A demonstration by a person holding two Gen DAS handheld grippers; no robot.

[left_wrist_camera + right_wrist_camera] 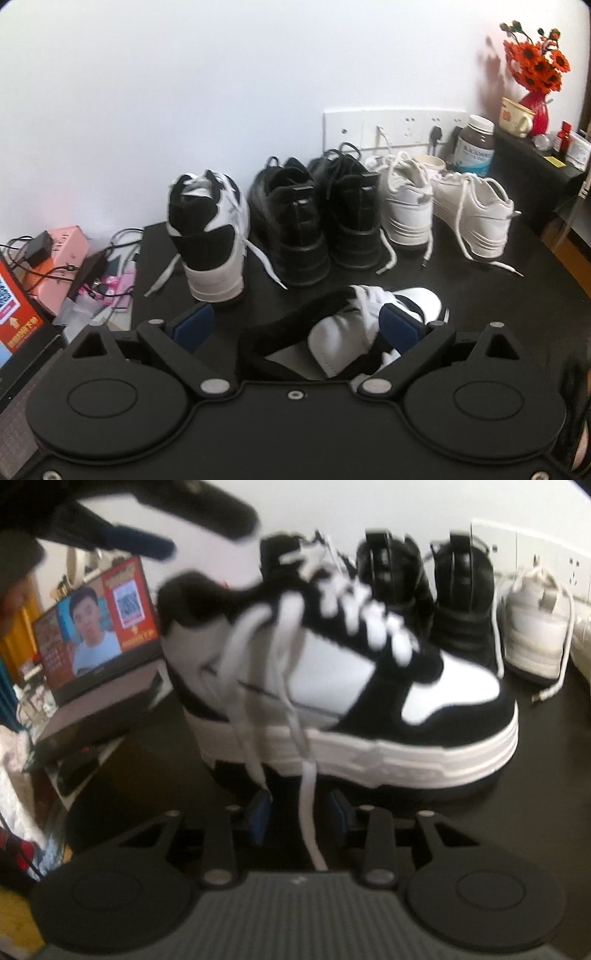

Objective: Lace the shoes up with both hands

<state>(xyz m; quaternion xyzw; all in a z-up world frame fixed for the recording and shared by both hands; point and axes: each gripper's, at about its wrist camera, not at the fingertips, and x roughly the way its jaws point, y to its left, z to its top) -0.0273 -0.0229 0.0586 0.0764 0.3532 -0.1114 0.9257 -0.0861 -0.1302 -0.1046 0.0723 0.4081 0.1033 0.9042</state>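
Two white lace ends [291,716] hang loose, untied, from the black-and-white sneaker [332,672] ahead of the right gripper [301,812], seemingly parted around one; left gripper [295,325] spread over its collar.

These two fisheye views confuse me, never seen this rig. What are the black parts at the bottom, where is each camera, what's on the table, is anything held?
Each camera rides on a handheld two-finger gripper, looking along its fingers. The left gripper is open around the black-and-white sneaker, above its collar. The right gripper faces that sneaker's side, open, with a loose white lace hanging between its fingers, not pinched. Five more shoes stand along the wall on the black table.
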